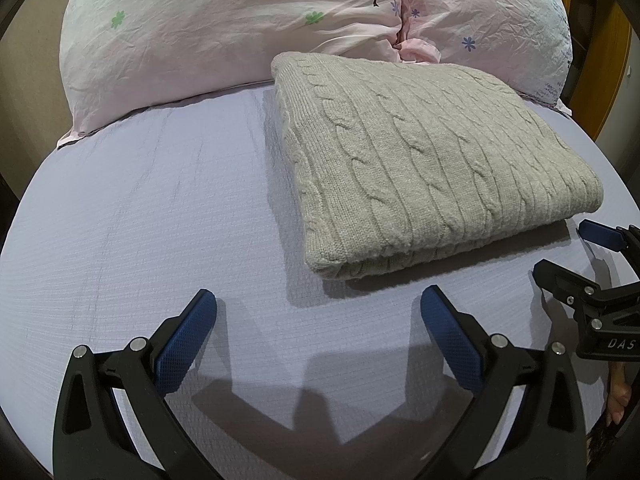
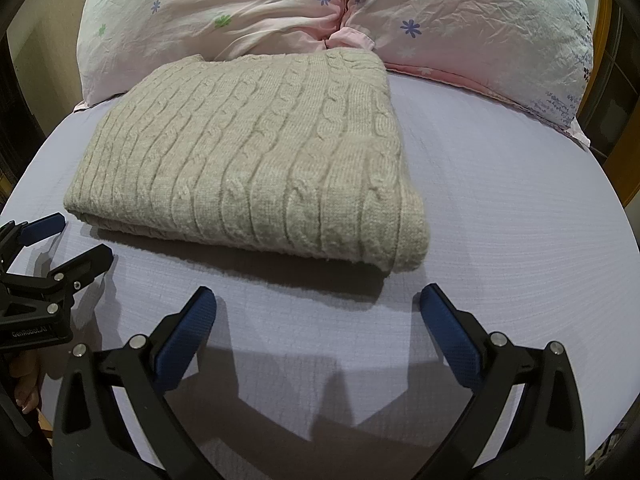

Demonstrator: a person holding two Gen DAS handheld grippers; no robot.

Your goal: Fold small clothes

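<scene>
A beige cable-knit sweater lies folded into a thick rectangle on the lavender bed sheet; it also shows in the right wrist view. My left gripper is open and empty, just short of the sweater's near left corner. My right gripper is open and empty, just short of the sweater's near right corner. Each gripper shows at the edge of the other's view: the right gripper at right, the left gripper at left, both open.
Two pink flowered pillows lie along the head of the bed behind the sweater. A wooden frame stands at the far right. The sheet spreads to both sides of the sweater.
</scene>
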